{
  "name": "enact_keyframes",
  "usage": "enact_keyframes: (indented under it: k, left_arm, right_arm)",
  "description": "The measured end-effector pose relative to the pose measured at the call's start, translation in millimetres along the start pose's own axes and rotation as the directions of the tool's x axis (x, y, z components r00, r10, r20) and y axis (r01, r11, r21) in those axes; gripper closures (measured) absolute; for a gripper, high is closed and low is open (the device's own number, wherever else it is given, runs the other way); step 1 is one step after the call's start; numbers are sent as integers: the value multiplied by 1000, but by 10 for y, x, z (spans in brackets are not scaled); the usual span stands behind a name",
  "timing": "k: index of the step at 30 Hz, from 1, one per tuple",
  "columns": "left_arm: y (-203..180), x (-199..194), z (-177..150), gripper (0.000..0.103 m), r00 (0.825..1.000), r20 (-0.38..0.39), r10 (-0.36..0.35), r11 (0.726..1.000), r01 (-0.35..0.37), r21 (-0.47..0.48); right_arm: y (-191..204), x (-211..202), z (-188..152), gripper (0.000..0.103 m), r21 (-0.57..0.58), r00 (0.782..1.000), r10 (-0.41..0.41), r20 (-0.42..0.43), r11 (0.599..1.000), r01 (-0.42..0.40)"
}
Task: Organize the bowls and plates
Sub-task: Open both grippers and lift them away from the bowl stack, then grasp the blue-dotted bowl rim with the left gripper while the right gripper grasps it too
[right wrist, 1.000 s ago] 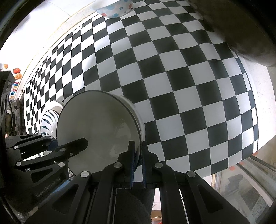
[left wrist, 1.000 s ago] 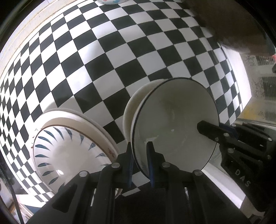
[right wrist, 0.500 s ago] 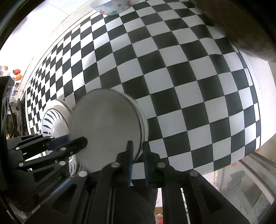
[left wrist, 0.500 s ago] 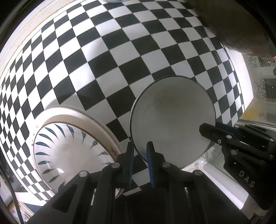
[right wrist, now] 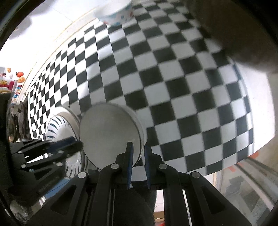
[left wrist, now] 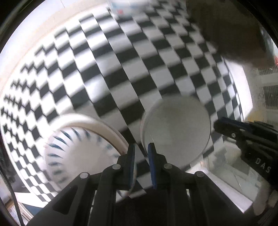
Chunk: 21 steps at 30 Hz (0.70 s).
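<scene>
A white bowl [left wrist: 175, 132] [right wrist: 107, 133] sits on the checkered cloth, apparently nested in a second white bowl. My left gripper [left wrist: 141, 147] hangs above its left rim, jaws nearly together and gripping nothing. My right gripper [right wrist: 137, 147] hangs above the opposite rim, pads a narrow slit apart and not pressing on the wall below. Each gripper shows in the other's view beside the bowl. Left of the bowl lies a stack of plates [left wrist: 78, 147] [right wrist: 57, 128] with blue dashes around the inside. The left wrist view is blurred.
The black-and-white checkered cloth [right wrist: 173, 87] covers the table. A white bowl with coloured spots [right wrist: 116, 12] stands at the far edge. A dark brown mass [right wrist: 234, 26] fills the upper right. The table's edge [right wrist: 257, 107] runs down the right.
Both grippers held the white bowl's rim a second ago. They have let go and risen, so the bowl and the cloth look smaller and farther below.
</scene>
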State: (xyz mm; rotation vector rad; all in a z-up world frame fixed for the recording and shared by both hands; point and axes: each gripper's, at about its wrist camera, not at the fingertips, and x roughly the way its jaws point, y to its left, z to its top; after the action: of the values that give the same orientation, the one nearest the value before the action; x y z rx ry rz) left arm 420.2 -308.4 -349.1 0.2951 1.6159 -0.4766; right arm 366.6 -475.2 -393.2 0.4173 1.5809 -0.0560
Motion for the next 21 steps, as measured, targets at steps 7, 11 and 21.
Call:
enact_keyframes:
  k: [7, 11, 21]
  left_arm:
    - [389, -498, 788, 75, 983, 177, -54, 990, 76, -119]
    - [639, -561, 1345, 75, 970, 237, -59, 974, 108, -199]
    - [877, -117, 2400, 76, 977, 193, -92, 952, 143, -271]
  right_arm:
    - [244, -527, 637, 51, -75, 994, -1, 110, 997, 10]
    - [444, -643, 1260, 51, -122, 984, -26, 175, 991, 48]
    - [631, -190, 2889, 52, -152, 972, -162, 171, 970, 188]
